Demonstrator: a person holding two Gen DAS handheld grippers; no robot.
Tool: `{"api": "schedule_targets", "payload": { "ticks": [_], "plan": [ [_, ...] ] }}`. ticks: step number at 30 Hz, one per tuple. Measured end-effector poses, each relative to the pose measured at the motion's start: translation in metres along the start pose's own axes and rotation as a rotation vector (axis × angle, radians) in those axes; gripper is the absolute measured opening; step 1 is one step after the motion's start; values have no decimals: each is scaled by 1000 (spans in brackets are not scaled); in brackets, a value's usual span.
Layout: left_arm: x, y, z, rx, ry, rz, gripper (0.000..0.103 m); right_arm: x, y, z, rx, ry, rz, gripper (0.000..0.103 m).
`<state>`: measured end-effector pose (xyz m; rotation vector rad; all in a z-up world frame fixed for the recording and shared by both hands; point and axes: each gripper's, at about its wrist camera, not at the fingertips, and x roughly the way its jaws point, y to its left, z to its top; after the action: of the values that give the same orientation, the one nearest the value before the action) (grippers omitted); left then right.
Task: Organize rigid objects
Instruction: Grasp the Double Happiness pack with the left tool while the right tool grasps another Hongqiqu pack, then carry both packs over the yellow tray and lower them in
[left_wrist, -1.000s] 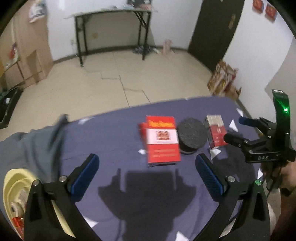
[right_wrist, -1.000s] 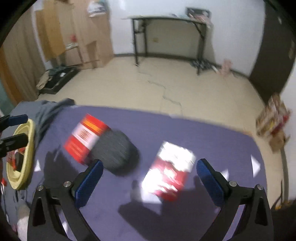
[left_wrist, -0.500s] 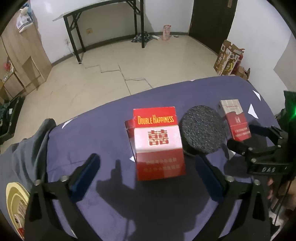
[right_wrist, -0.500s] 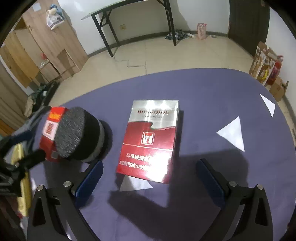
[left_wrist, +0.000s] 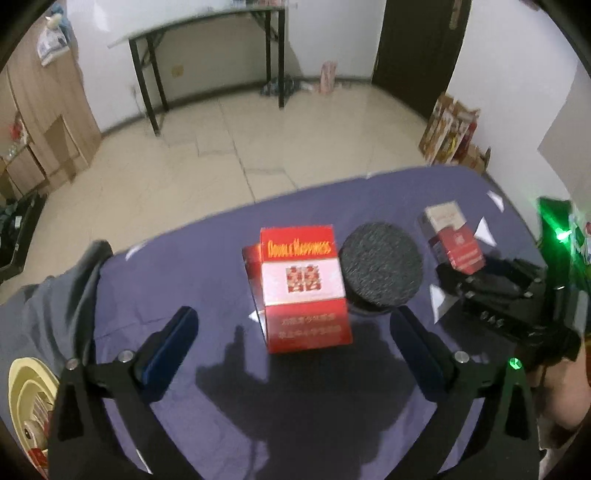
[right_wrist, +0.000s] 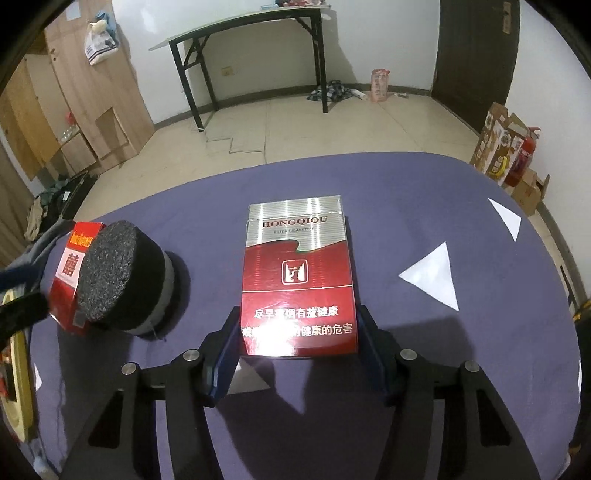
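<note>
A red and silver Hongqiqu cigarette pack (right_wrist: 299, 280) lies on the purple cloth, and my right gripper (right_wrist: 297, 354) is shut on its near end. The same pack shows in the left wrist view (left_wrist: 452, 236), with the right gripper (left_wrist: 461, 273) at its near end. A red Double Happiness pack (left_wrist: 303, 288) lies ahead of my left gripper (left_wrist: 291, 332), which is open and empty just short of it. A black round sponge puck (left_wrist: 380, 267) stands touching that pack's right side; it also shows in the right wrist view (right_wrist: 122, 280).
A yellow bowl (left_wrist: 22, 391) with small items sits at the table's left edge, next to a grey cloth (left_wrist: 48, 306). White paper triangles (right_wrist: 432, 275) lie on the purple tablecloth (right_wrist: 406, 192). The table edge curves off at the far side and right.
My right gripper has moved forward and closed on the Hongqiqu pack's near end. My left gripper has stayed open and shifted a little closer to the Double Happiness pack.
</note>
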<state>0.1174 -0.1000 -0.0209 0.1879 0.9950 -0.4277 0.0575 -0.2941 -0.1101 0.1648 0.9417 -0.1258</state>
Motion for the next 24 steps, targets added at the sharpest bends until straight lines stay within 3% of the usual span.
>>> {"api": "schedule_targets", "payload": {
  "ticks": [2,10,12,13,14,17,24],
  "plan": [
    [-3,-5,-1,24,-13,0,103,0,-5,-4,-13,-2,-5,58],
    [32,-5,2,29,64,62,101,-2,-10,-1,-7,2,-19,60],
    [34,-3,6,16,42,75,67,0,-11,0,11,-4,-15,60],
    [36,0,7,3,51,65,57,1,-14,1,23,-9,-10,57],
    [40,4,9,-16,87,61,57,2,-16,1,24,-13,-5,57],
    [36,13,8,-43,87,17,57,0,-20,0,2,-20,24,56],
    [-30,37,-2,-58,-12,-51,57,-28,-46,-8,68,-75,134,55]
  ]
}}
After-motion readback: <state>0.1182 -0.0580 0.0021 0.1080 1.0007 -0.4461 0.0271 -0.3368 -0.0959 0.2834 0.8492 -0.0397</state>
